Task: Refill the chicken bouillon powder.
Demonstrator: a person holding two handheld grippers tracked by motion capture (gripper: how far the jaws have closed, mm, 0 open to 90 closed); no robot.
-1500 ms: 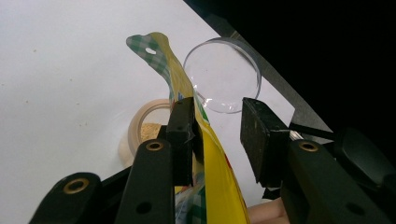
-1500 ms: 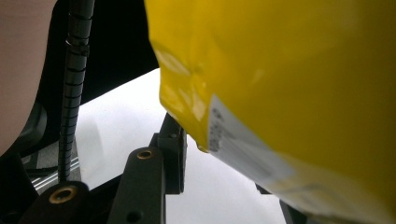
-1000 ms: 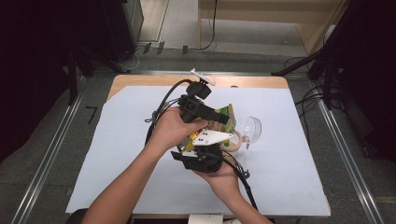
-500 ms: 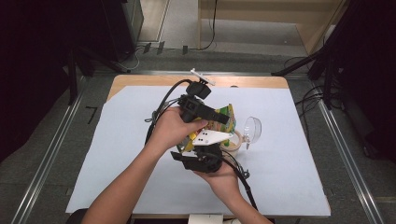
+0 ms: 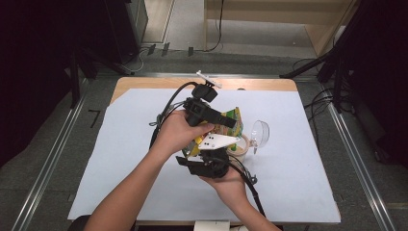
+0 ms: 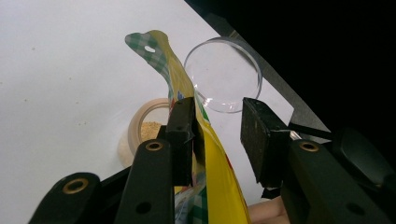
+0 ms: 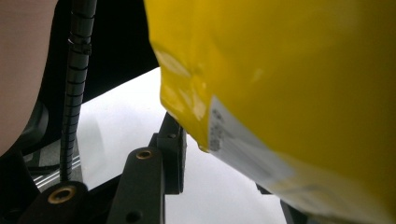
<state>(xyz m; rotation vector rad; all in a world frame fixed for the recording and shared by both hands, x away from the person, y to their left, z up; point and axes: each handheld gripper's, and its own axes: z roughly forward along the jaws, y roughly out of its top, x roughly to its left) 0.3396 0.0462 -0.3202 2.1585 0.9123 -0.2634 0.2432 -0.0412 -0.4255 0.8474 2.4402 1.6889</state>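
Nothing has shifted since the earlier frame: both our hands stay put. Our left gripper has the yellow snack pouch between its jaws, the left pad touching, the right one apart. Our right gripper props the pouch from below; we cannot tell its grip. The pouch's mouth tips toward the small jar on the desk, beside its clear lid.
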